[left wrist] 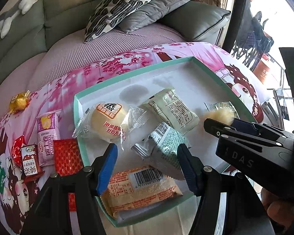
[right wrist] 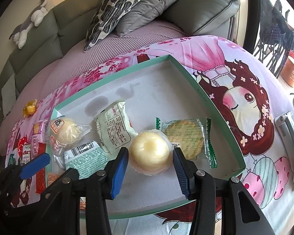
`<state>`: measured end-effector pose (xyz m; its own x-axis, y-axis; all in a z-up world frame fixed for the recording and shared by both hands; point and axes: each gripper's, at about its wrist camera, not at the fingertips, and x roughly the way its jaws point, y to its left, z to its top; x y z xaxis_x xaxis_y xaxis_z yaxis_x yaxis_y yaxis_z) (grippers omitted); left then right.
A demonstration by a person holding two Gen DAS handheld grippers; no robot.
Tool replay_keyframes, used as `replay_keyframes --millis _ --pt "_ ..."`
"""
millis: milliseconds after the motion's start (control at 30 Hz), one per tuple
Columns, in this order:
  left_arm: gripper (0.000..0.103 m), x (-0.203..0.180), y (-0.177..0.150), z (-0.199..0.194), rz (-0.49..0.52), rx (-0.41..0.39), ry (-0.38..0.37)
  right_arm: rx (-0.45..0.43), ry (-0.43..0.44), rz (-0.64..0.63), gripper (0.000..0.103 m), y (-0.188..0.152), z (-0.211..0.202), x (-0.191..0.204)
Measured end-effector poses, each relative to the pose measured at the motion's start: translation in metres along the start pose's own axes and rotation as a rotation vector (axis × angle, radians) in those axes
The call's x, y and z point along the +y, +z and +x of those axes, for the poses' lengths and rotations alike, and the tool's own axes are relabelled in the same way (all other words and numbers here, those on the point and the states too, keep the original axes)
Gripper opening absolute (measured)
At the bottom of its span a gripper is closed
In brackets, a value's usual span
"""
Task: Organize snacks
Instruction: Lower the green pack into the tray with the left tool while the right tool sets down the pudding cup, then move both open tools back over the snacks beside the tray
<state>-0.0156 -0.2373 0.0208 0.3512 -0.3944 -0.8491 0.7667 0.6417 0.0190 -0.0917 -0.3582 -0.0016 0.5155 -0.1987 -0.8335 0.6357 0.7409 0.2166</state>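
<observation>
The orange packet (left wrist: 141,188) lay half behind the left gripper (left wrist: 147,168), and its near end was cut off by the teal rim of the box (left wrist: 139,70). That gripper's jaws stood apart above the packet and the green-patterned packet (left wrist: 164,145), pressing on neither. From the left camera, the right gripper (left wrist: 221,125) hid most of a pale round cake; only a blurred, fuzzy edge showed past its black finger.

The right camera gave it clearly: the round cake in a clear plastic cup (right wrist: 150,153) sat on the white floor of the box between the blue ribbed pads (right wrist: 119,168) of the right gripper (right wrist: 150,168). Whether the pads pressed on the cup could not be told.

Inside the shallow cardboard box also lay a bun (left wrist: 107,121) in crinkled clear wrap, a pale green pillow packet (left wrist: 172,111) with small print, and a flat round cracker (right wrist: 184,137) in a see-through sleeve with green zigzag ends.

Outside, on the pink cartoon-printed cloth (left wrist: 127,62), were a gold-wrapped sweet (left wrist: 19,101), a purple packet (left wrist: 47,133), a red patterned packet (left wrist: 67,156) and a small brown-red one (left wrist: 30,162); their lettering was too small to read.
</observation>
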Motion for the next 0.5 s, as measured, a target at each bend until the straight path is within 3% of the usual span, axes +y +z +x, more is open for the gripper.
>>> replay_keyframes --millis 100,333,500 --pt "0.064 0.004 0.000 -0.002 -0.020 0.005 0.023 -0.001 0.002 -0.001 0.063 0.000 0.001 0.000" --pt "0.065 0.021 -0.003 -0.007 -0.086 0.016 0.060 -0.004 -0.008 -0.023 0.072 0.000 0.001 0.003" --pt "0.064 0.047 -0.006 -0.014 -0.199 -0.007 0.134 -0.004 -0.012 -0.024 0.074 0.000 0.002 0.003"
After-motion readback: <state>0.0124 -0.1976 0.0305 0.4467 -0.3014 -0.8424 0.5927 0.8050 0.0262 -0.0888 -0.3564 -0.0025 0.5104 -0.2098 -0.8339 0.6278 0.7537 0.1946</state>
